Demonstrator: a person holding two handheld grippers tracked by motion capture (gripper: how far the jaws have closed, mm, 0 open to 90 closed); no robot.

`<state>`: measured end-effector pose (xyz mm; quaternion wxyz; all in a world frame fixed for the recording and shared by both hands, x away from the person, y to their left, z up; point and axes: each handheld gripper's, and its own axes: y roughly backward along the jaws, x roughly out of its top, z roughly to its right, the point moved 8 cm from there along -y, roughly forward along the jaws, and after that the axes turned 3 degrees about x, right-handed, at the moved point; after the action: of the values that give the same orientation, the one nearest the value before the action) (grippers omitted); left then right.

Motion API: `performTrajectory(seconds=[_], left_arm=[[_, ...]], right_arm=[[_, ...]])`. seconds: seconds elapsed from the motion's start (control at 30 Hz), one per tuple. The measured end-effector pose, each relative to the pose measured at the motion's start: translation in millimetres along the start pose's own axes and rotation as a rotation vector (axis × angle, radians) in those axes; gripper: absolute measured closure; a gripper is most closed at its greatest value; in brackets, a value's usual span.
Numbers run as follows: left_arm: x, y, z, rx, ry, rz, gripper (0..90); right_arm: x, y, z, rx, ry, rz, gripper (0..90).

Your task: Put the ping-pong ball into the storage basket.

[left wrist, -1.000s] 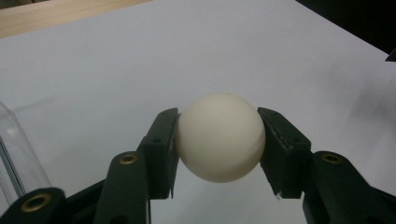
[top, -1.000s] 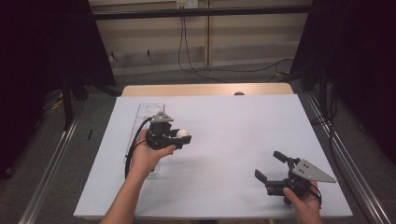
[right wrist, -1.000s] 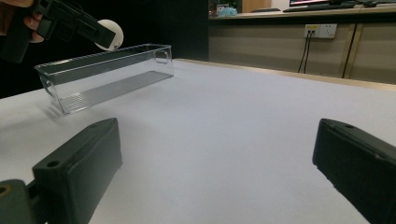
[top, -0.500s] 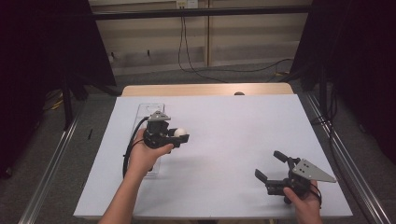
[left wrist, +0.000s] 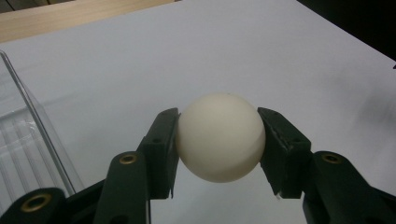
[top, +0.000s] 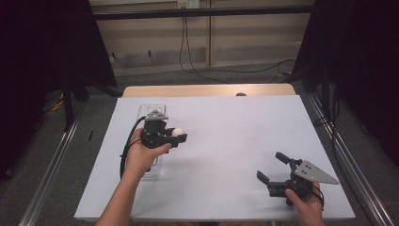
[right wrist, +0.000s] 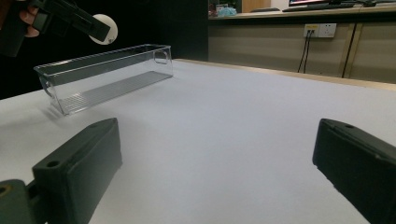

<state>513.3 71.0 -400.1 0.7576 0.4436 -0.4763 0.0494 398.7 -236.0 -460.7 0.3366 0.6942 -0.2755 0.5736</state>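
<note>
Clear plastic catches my eye first at the left: a long, narrow transparent bin (top: 151, 141) lying on the white surface (top: 235, 141), its ribbed floor and thin walls plain in the right gripper view (right wrist: 105, 77). Just beside it, lifted off the surface, the left claw (top: 178, 135) pinches a cream-white ball (left wrist: 220, 136), the two black pads pressing its opposite sides at about the widest part; from above the ball (top: 177, 133) sits at the claw's tip, to the right of the bin. It looks like a table-tennis sort of ball: very light, hollow, smooth and matt, stiff enough to hold its shape but likely to dent if squeezed hard, and quick to squirt out if the pads slip off its middle. I'd say the hold across the equator is the right one, with only mild pressure, and a gentle release low into the bin so it doesn't bounce away. Far over on the right, well apart from all this, the right claw (top: 273, 168) rests low by the near edge, jaws spread wide with nothing between them.
</note>
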Motion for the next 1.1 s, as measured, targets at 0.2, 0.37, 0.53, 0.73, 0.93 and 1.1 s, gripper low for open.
performTrajectory(seconds=[0.2,0.37,0.53,0.73,0.93,1.1], left_arm=[[-1.0,4.2,-4.4,0.003,-0.004,0.000,51.2],[-2.2,4.5,-4.9,0.004,0.000,-0.003,51.2],[-2.1,3.6,-5.4,0.004,0.005,-0.001,51.2],[-2.8,2.4,-5.7,0.003,0.004,-0.008,51.2],[-3.0,3.3,-6.6,0.002,0.001,-0.013,51.2],[-2.2,5.4,-7.6,0.007,0.009,-0.008,51.2]], right_arm=[[0.0,-0.2,-0.2,0.000,0.001,-0.001,0.8],[-0.4,-0.1,0.6,-0.003,-0.001,-0.003,0.8],[-0.3,0.0,0.5,0.000,0.000,-0.003,0.8],[0.1,0.1,1.1,0.003,0.000,0.000,0.8],[0.0,0.2,1.1,0.004,0.001,-0.002,0.7],[0.5,0.7,1.2,0.002,0.000,0.001,0.7]])
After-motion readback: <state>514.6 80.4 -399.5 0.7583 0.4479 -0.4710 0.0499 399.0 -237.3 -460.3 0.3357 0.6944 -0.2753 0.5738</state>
